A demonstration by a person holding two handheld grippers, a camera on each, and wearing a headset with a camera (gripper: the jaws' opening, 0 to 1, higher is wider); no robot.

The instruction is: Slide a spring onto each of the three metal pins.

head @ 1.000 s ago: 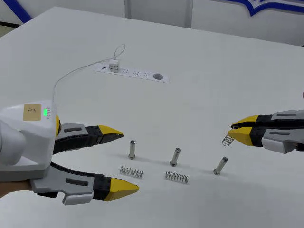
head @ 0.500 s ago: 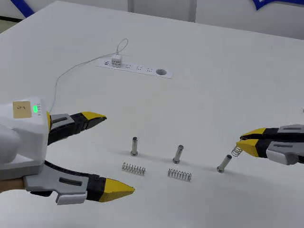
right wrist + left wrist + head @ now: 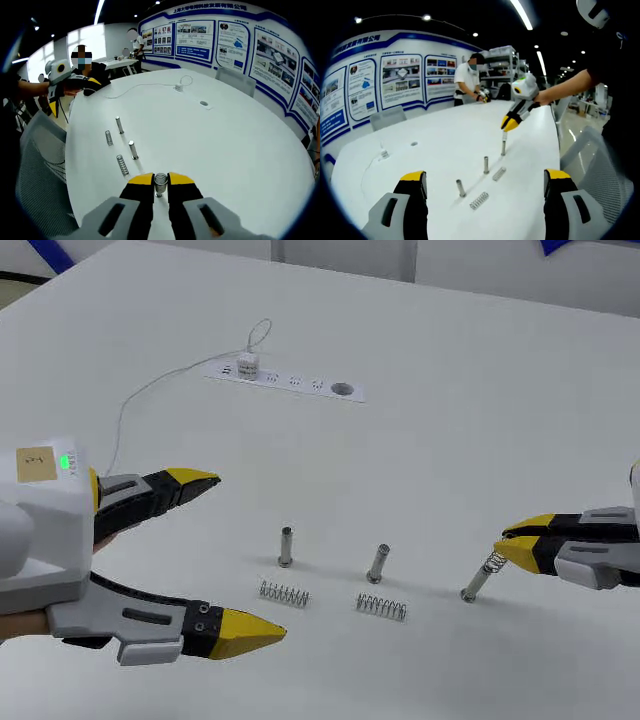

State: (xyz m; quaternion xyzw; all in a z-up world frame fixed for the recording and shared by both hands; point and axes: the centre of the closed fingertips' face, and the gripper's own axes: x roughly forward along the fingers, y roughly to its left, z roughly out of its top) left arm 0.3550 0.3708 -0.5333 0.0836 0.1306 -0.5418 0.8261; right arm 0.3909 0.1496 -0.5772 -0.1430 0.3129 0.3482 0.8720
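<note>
R gripper pinches the held spring by its upper end. The spring's lower end sits at the tip of the right pin, which looks tilted toward the jaws in head view. L gripper is spread wide, holds nothing, and hovers near the left pin.

Risks, as I judge them: the pin stands free on its small foot w/ nothing bracing it, so a sideways push from the spring could tip it & send it rolling. If the bore isn't lined up w/ the tip, coils may catch, buckle or pop out of the pinch. Too hard a squeeze could flatten the coil so it won't slide.

Room: the row of pins (right, middle pin, left) runs nearer the table's edge on the person's side. Two loose springs lie between the row & that edge, so a rolling part could go off there. Toward the far edge there's plenty of bare top; the power strip & its cable are well apart. L gripper could reach across to steady the pin, but would have to clear the middle pin.
</note>
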